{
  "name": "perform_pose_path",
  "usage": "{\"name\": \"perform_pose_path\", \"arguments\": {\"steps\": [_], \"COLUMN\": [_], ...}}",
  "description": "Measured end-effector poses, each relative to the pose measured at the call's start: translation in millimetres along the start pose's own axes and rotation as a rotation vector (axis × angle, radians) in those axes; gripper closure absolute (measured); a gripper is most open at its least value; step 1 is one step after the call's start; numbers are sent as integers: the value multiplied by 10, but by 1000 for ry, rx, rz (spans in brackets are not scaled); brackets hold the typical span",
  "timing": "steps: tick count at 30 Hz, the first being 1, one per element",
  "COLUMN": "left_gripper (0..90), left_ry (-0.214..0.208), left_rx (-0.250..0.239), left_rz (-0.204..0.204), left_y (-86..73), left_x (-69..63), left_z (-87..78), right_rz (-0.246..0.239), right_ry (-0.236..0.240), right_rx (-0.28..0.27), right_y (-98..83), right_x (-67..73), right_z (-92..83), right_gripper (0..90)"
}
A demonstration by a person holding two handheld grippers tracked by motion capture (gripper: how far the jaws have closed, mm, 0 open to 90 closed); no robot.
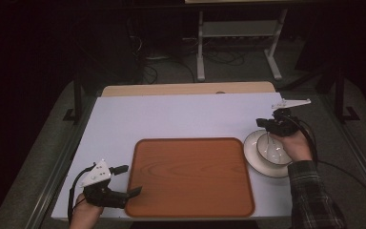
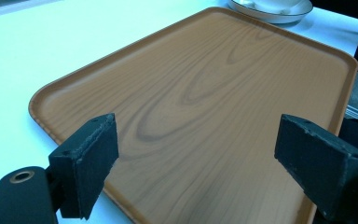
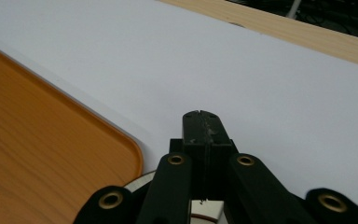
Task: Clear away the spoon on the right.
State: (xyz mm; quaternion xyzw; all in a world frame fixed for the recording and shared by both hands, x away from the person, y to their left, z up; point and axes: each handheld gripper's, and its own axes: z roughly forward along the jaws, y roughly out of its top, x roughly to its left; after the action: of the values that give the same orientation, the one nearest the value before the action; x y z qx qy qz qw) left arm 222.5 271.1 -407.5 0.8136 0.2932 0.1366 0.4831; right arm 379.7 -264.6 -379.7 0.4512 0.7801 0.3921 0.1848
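The left gripper (image 1: 136, 180), jaws wide, straddles the tray (image 1: 190, 176) corner; the right gripper (image 3: 204, 128), jaws pressed together over the plate (image 1: 252, 155), might knock it if lowered.

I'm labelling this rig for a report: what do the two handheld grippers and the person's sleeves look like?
Both grippers are black. The left gripper has blocky, dark, foam-like fingers and brass-coloured rivets; a grey three-cornered plate sits on top. The right gripper has the same plate. A black cable trails from each. The right arm wears a dark plaid sleeve.

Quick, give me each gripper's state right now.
Left gripper: open, jaws wide apart over the near corner of the brown wood-grain tray, holding nothing.
Right gripper: shut above the white round plate; nothing visible between its jaws.
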Motion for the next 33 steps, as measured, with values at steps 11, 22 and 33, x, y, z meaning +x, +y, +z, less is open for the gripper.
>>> {"name": "perform_pose_path", "arguments": {"steps": [11,22,33], "left_gripper": [131,131,131], "left_ry": [1,2,3], "left_rx": [1,2,2], "left_rz": [0,0,2], "left_y": [-1,-1,1], "left_x": [2,7,6], "left_z": [-1,-4,-9], "right_rz": [38,48,66], "right_ry": [-31,-68,-99], "right_rx": [1,7,5], "right_y": [-79,-148,-227], "right_x": [-119,-192,-262], "right_z": [-30,-109,-191], "right_gripper": [893,892,892]}}
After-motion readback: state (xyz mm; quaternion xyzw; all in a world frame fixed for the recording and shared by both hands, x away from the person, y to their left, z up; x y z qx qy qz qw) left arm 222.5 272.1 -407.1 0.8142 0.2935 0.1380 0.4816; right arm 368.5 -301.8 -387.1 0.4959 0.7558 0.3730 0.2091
